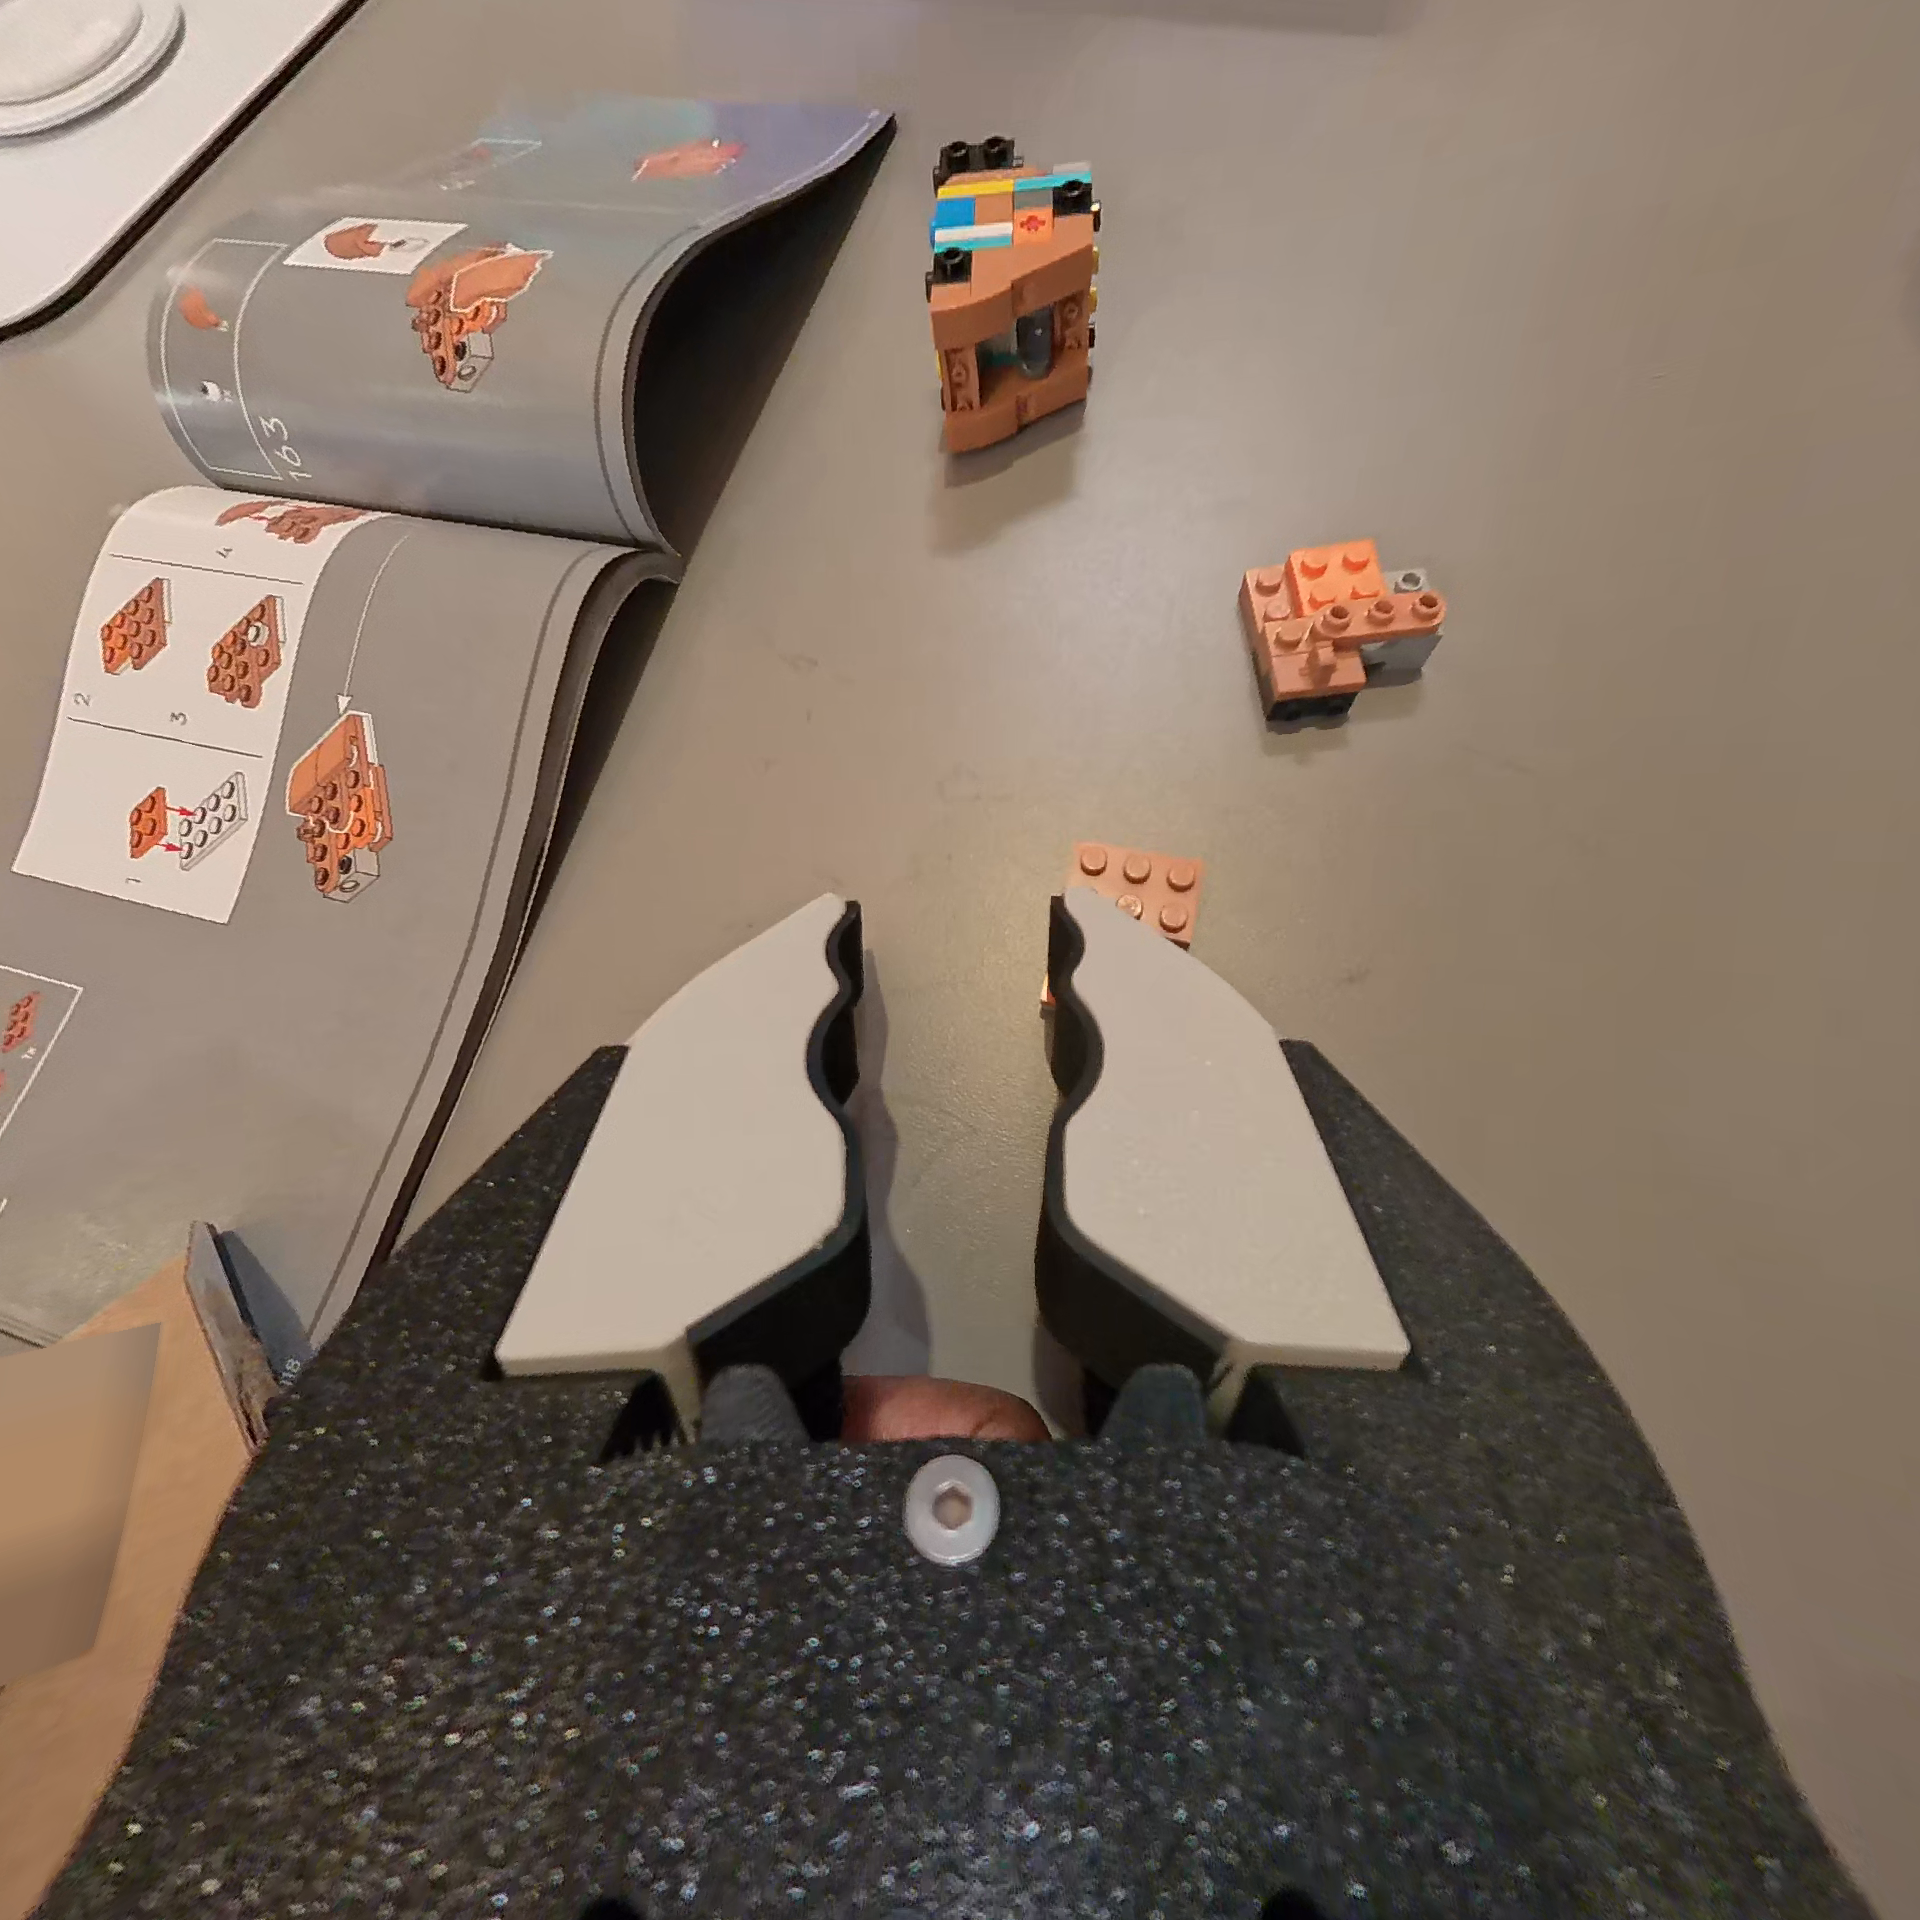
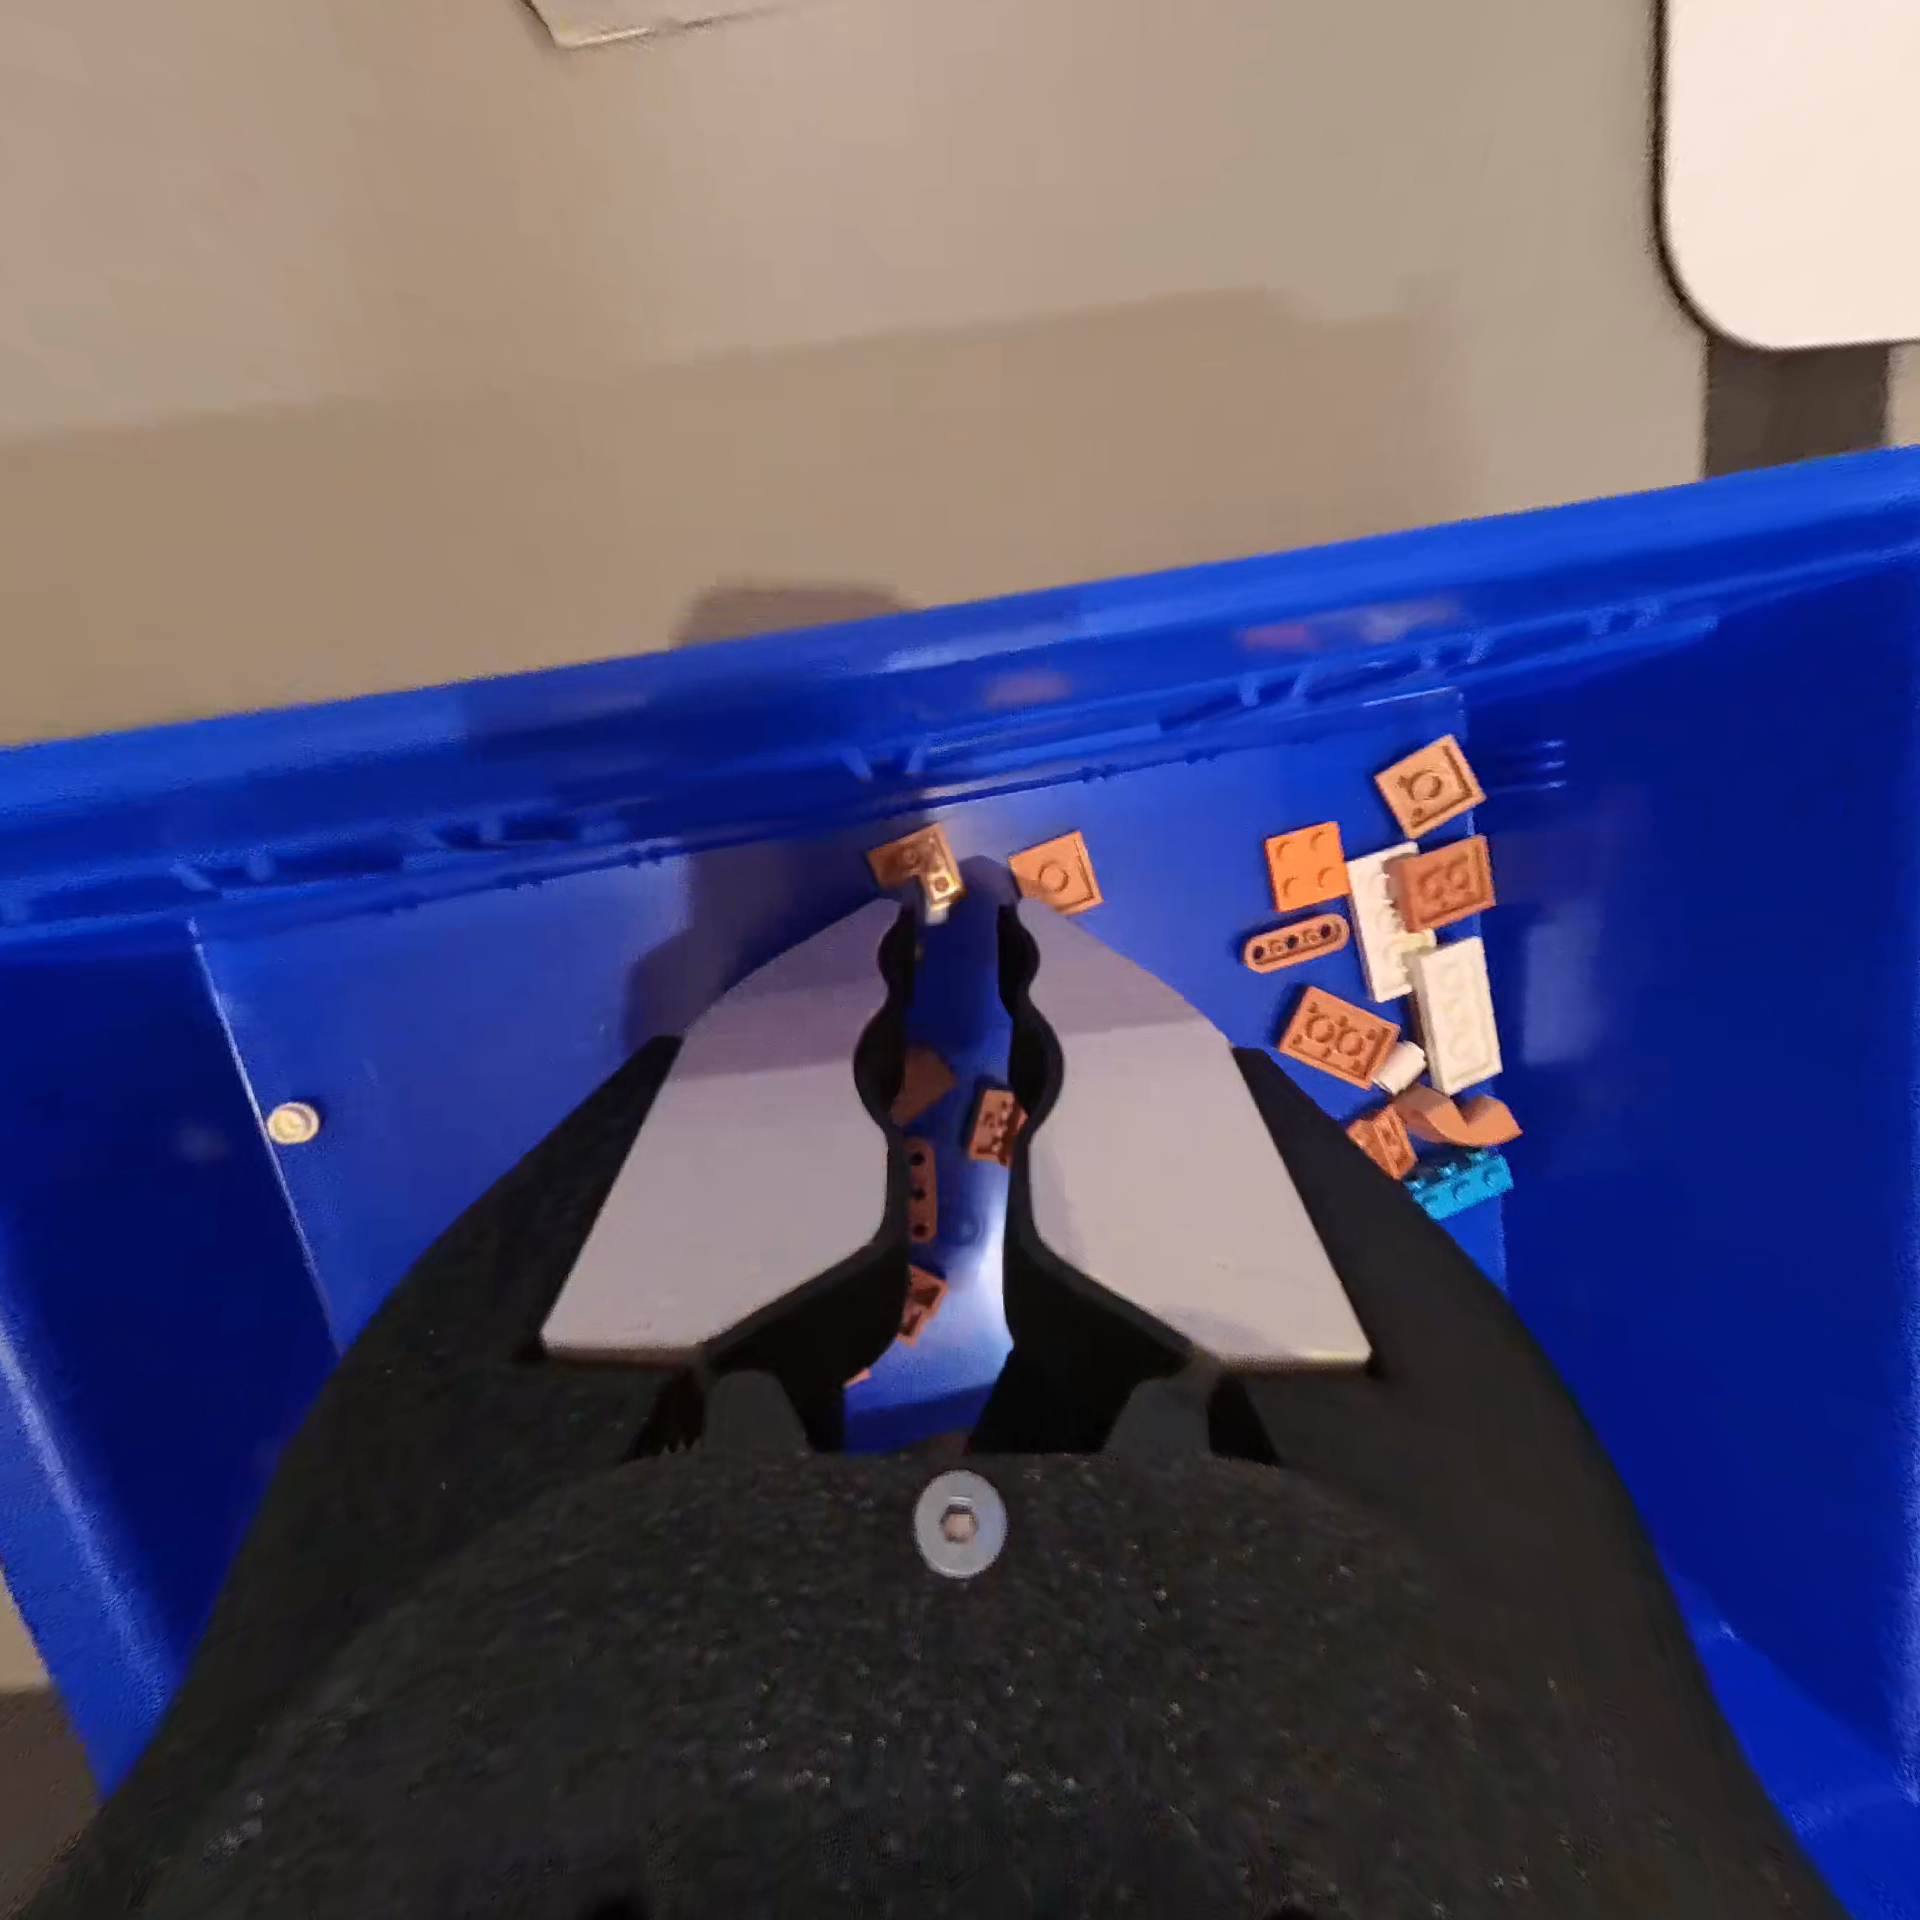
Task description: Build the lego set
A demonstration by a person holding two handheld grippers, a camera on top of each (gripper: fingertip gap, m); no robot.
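Brown plate (image 1: 1141, 896) beside parted left gripper (image 1: 954, 914) | right gripper (image 2: 958, 909) narrowly parted over blue bin (image 2: 727, 707)

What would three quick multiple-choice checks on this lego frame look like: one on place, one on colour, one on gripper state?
1. Where do the loose lego pieces lie in the right wrist view?
A. On an open booklet
B. Inside the bin
C. On a white tray

2. What colour is the bin?
A. Blue
B. Red
C. Green

3. How does the left gripper stand?
A. Shut on the studded brown plate
B. Shut on the booklet
C. Open, holding nothing

Answers:
1 B: brown, orange and white pieces sit on the bin floor.
2 A: its walls and floor are bright blue.
3 C: bare table shows between its fingers; the plate lies just past the right fingertip.
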